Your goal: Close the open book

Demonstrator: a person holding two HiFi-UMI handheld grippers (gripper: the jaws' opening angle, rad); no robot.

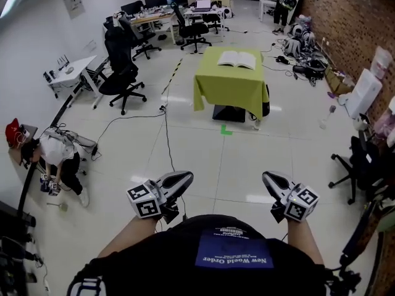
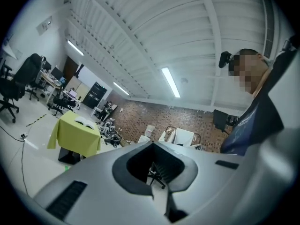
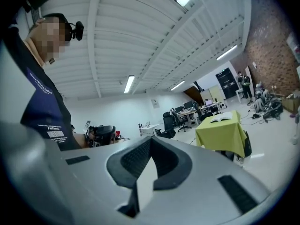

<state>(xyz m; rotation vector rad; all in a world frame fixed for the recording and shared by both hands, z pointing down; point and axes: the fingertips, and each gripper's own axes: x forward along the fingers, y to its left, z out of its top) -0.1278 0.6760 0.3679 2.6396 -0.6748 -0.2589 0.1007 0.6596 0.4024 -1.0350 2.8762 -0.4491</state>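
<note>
Nearest the lens is the wearer's dark blue shirt [image 1: 231, 258], filling the bottom of the head view. Left gripper [image 1: 187, 176] and right gripper [image 1: 266, 176] sit just ahead of it, both level, noses toward the table. In the left gripper view the jaws are clenched together with nothing in them; a far-off black chair [image 2: 157, 172] shows through the notch. The right gripper view is the same, jaws closed on nothing.

The book [image 1: 237, 59] is open, pages up, flat on the table [image 1: 229, 85]. It's toward the far edge, roughly centred side to side. I read the long axis of the spread as left-right across the head view. The spine runs front to back, away from me, slightly skewed. The two page halves look about equal. The book is well apart from both grippers, straight ahead across open floor.

The table has a yellow-green cloth hanging down the visible sides, and a black box [image 1: 228, 113] shows underneath. There's a green tape mark [image 1: 226, 129] on the tiles just in front of the table, and a black cable [image 1: 166, 134] trails over the floor to its left.

Further out:
- Black office chairs [image 1: 120, 73] stand left of the table.
- A white desk [image 1: 68, 69] is against the left wall.
- The back desks hold an open laptop [image 1: 202, 5].
- A brick wall [image 1: 352, 17] runs down the right, with bags and clutter along its foot.
- A crouched person [image 1: 55, 153] is on the floor at far left.
- A standing person [image 1: 282, 5] is at the far end of the room.
</note>
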